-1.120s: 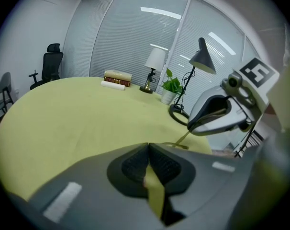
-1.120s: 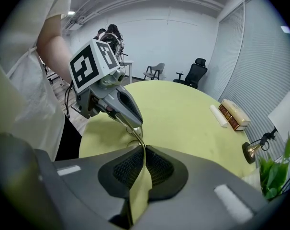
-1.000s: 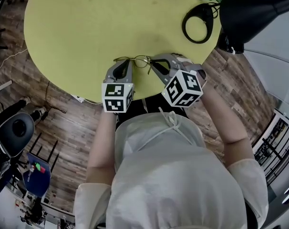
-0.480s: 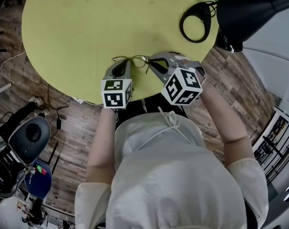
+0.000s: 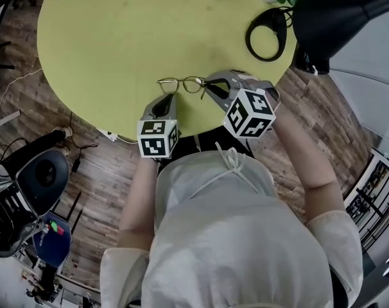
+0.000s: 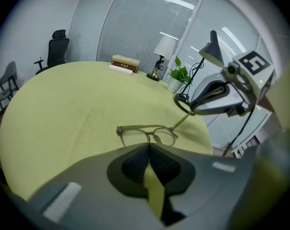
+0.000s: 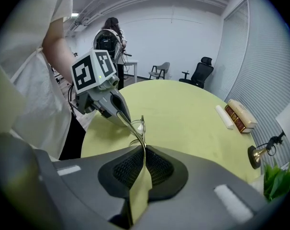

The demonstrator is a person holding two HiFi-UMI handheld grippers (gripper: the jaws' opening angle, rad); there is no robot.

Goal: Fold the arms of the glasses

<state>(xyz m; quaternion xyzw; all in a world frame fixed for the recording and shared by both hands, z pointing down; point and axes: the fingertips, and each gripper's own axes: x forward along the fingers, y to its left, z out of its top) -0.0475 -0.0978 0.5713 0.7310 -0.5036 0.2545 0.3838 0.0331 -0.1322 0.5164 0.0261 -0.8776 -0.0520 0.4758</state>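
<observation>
Right gripper [image 7: 144, 151] clamped one arm [image 7: 132, 131] of the glasses [image 5: 181, 83]; left gripper [image 6: 149, 147] was closed, empty, near them. Should've steadied glasses on bench [image 5: 117, 37], swung arm in gently.

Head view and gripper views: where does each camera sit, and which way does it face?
Head view: on the head, steeply down at the table; torso, forearms show.
Left gripper view: on the left gripper, facing the glasses; own shut jaws show.
Right gripper view: on the right gripper, jaws clamping the glasses' arm; torso shows.
Shared: the glasses.
</observation>
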